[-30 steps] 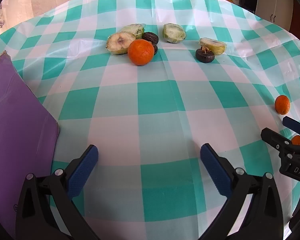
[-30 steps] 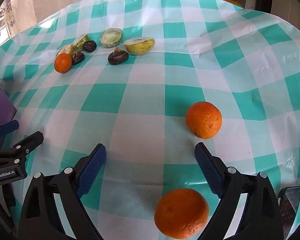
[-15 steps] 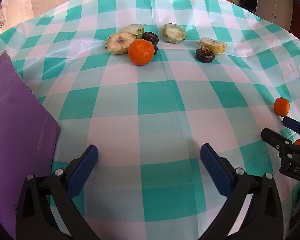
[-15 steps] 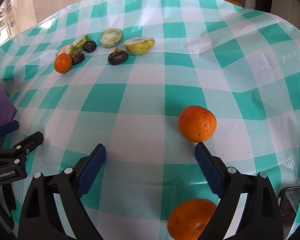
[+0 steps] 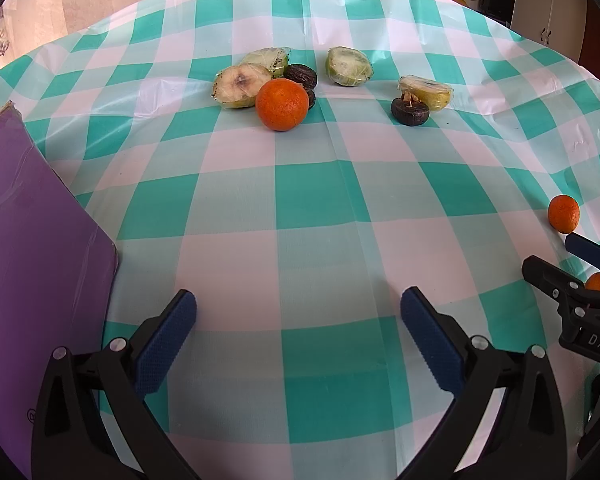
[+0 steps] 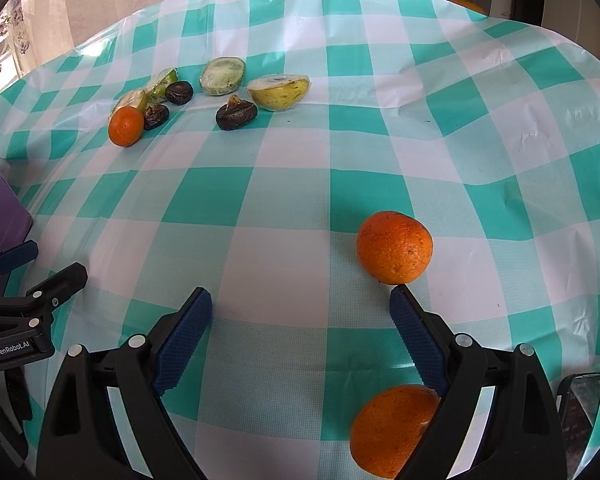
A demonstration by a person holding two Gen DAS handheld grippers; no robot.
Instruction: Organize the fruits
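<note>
In the right wrist view my right gripper [image 6: 300, 308] is open and empty. One orange [image 6: 395, 246] lies just beyond its right fingertip [image 6: 400, 300]. A second orange [image 6: 392, 428] lies low between the fingers, against the right one. A third orange [image 6: 126, 126] sits far left among wrapped cut fruit halves [image 6: 280, 91] and dark fruits [image 6: 236, 115]. In the left wrist view my left gripper [image 5: 298, 312] is open and empty over bare cloth. The far orange [image 5: 282, 105], the cut halves [image 5: 242, 85] and a dark fruit [image 5: 410, 110] lie ahead of it.
A purple board [image 5: 32, 280] lies at the left on the checked tablecloth [image 5: 300, 208]. The right gripper's fingers [image 5: 556, 284] show at the left view's right edge, by a small orange [image 5: 564, 213]. A phone [image 6: 582, 416] lies at the right view's lower right.
My right gripper has moved forward and right: the two near oranges have slid toward it and leftward in its view. The left gripper has not moved.
</note>
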